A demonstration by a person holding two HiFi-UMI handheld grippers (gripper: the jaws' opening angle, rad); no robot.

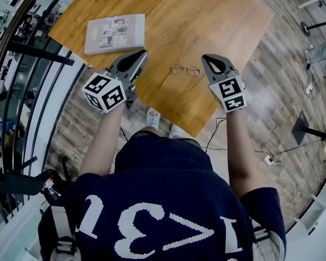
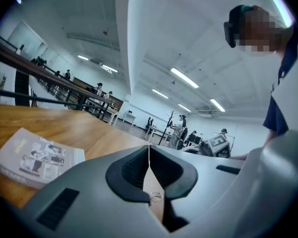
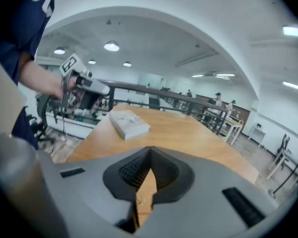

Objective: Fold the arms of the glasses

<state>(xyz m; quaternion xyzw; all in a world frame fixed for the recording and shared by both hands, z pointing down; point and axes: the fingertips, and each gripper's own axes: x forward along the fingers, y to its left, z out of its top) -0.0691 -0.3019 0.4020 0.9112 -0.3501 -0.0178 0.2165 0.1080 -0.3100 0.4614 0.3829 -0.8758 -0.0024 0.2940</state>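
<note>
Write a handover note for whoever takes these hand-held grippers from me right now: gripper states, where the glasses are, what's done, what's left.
Left hand-held gripper: jaws together, empty, just left of the glasses.
Right hand-held gripper: jaws together, empty, just right of the glasses.
Glasses: lying on the table near its front edge, between the grippers, touched by neither. A book lies farther left.
Done: nothing yet. The arms look unfolded, though they are too small to be sure.
Left: open the jaws, steady the frame, fold both arms.
</note>
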